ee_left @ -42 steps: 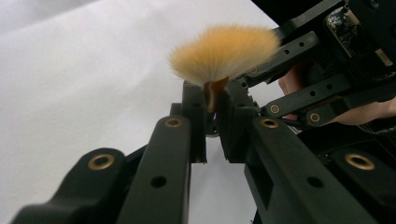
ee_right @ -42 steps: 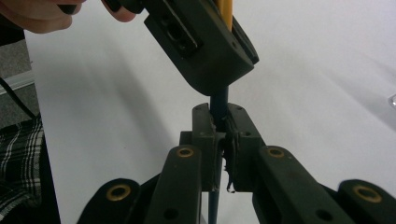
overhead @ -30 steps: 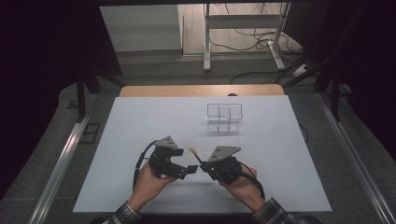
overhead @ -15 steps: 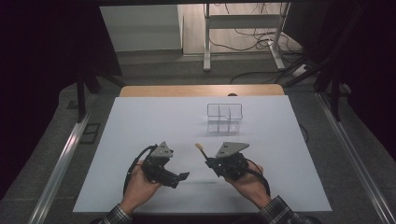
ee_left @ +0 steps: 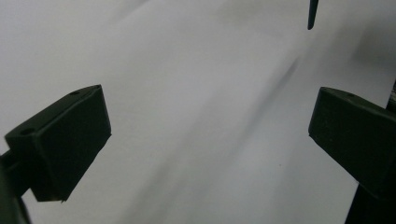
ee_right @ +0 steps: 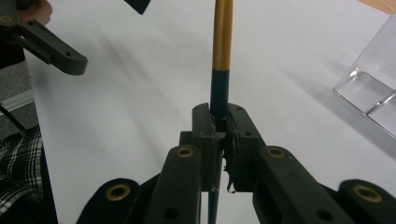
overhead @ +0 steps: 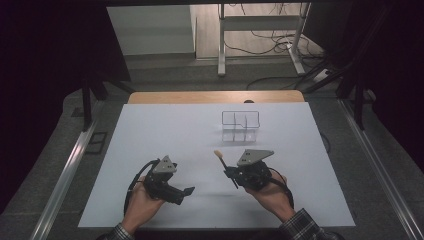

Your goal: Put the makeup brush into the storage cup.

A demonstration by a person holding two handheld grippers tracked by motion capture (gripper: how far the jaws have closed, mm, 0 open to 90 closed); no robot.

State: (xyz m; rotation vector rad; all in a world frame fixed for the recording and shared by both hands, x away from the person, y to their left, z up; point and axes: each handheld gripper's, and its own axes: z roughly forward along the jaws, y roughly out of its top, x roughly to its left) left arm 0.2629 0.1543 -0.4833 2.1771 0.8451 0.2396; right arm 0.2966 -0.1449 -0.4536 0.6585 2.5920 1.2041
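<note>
While my left gripper [overhead: 187,191] is at the left with its jaws wide apart and nothing between them, I keep it low and out of the way. Its jaws have just been opening. To its right, my right gripper [overhead: 229,174] is clenched on the brush [overhead: 223,164], held up off the white table [overhead: 165,130]. The step, I think, is to drop the brush into the clear holder [overhead: 241,125] further back. I should lift high, tip the brush upright, line it over one slot, then let go slowly. I cannot see the brush's top end in the right gripper view. The holder's clear walls are hard to make out.
</note>
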